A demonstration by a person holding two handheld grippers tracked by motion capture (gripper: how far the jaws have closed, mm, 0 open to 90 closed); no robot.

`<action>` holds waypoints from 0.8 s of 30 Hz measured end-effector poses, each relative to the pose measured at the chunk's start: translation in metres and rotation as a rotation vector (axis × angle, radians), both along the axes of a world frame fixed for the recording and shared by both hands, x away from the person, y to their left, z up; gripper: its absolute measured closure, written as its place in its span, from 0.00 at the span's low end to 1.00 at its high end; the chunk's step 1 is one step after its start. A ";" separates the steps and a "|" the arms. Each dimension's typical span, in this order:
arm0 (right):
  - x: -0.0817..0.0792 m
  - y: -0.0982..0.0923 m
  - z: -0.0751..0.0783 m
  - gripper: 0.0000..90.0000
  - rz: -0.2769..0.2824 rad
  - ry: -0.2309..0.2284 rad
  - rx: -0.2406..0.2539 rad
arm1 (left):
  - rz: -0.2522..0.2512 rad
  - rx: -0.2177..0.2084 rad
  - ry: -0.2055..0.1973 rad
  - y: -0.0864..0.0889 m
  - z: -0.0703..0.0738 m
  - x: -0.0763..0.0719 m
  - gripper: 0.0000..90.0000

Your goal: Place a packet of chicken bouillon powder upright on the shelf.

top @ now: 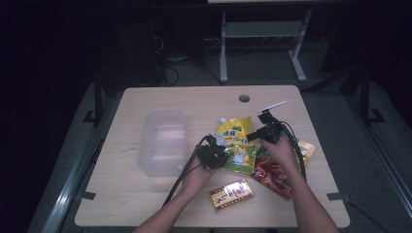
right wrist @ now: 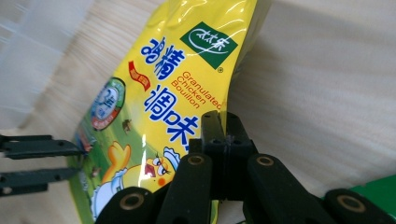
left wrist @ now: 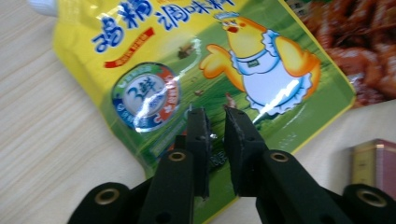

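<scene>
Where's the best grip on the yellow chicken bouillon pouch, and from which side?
Grip the flat side seam of the yellow bouillon pouch, coming in edge-on from the pouch's right side. The film is thin and flat there, so the jaws can pinch it fully, as the right claw shows. The left claw sits over the printed face near the bottom edge with a gap between its jaws; that broad face probably offers less to pinch.
</scene>
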State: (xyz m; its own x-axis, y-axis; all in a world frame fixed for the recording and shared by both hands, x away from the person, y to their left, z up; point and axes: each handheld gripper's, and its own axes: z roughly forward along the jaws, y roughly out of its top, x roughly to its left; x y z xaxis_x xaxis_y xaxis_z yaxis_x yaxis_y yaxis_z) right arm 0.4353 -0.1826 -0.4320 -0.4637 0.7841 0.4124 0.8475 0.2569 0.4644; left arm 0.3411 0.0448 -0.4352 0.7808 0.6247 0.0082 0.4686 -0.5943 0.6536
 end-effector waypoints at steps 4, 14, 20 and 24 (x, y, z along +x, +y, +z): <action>-0.004 -0.001 0.013 1.00 0.011 -0.040 0.002 | -0.025 -0.010 -0.015 -0.001 0.004 -0.004 0.84; -0.017 0.002 0.044 1.00 0.049 -0.135 0.013 | -0.082 -0.072 -0.038 0.008 0.016 -0.020 0.76; -0.024 0.008 0.060 1.00 0.074 -0.179 0.013 | -0.117 -0.128 -0.046 0.016 0.017 -0.031 0.69; -0.028 0.012 0.067 1.00 0.094 -0.213 0.023 | -0.143 -0.145 -0.053 0.022 0.017 -0.039 0.65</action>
